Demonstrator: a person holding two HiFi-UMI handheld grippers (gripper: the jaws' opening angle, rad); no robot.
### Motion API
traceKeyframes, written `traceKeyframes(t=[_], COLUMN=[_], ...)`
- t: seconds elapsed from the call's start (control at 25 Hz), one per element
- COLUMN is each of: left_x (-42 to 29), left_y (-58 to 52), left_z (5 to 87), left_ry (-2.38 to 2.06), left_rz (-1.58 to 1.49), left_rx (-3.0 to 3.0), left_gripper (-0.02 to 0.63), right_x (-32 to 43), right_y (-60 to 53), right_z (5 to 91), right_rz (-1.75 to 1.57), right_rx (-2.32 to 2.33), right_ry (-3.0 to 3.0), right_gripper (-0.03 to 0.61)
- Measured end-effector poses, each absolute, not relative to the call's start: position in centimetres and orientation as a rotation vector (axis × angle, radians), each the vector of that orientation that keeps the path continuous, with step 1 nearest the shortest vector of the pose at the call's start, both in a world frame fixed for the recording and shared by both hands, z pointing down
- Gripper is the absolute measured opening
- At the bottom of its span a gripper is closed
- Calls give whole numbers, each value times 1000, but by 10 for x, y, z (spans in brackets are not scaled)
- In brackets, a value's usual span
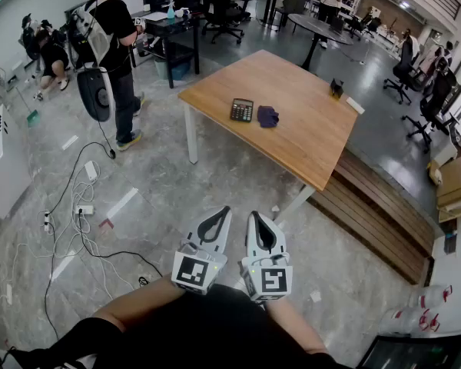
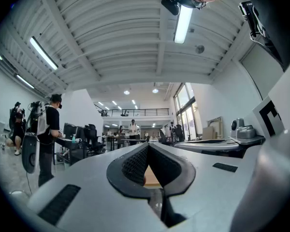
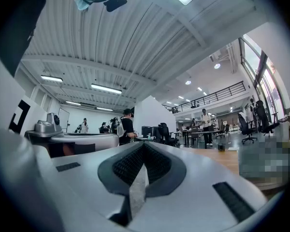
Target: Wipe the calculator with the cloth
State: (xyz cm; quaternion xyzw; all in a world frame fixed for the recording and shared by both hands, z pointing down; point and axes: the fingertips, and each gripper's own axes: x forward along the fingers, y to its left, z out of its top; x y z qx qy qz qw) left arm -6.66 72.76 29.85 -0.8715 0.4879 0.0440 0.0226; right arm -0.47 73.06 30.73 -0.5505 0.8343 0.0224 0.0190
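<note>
Both tongs, left [image 1: 217,223] and right [image 1: 259,226], are closed on nothing, held side by side near the person's body, well short of the bench [image 1: 315,144]. On it, the calculator [image 1: 242,110] lies just beside the dark cloth [image 1: 267,116].

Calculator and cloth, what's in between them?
Nothing. In the head view, only a thin bare strip of table shows between the calculator and the cloth.

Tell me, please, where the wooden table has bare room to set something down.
The table is mostly bare: the wide stretch from the cloth to the near corner, and the strip behind the calculator. It is crowded only where calculator and cloth lie close together, and around the small dark object at the far edge.
</note>
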Motion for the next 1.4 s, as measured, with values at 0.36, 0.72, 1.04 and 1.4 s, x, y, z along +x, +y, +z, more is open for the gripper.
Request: traceKeyframes(t=[0.36, 0.72, 1.04, 1.4], left_x=[-42, -7, 6, -9], left_y=[721, 721, 673, 512], left_z=[304, 315, 339, 379], left_ry=[1565, 1631, 1624, 1601], left_rz=[134, 130, 67, 51], left_rx=[-2675, -2666, -2719, -2834], left_gripper=[6, 6, 6, 6], right_x=[23, 60, 69, 53], right_y=[724, 719, 667, 515], right_z=[311, 321, 351, 390], right_rz=[110, 0, -60, -112], right_rx=[-1685, -1625, -1704, -1844], right_ry=[2613, 2626, 2624, 2633], right_gripper=[15, 15, 15, 15])
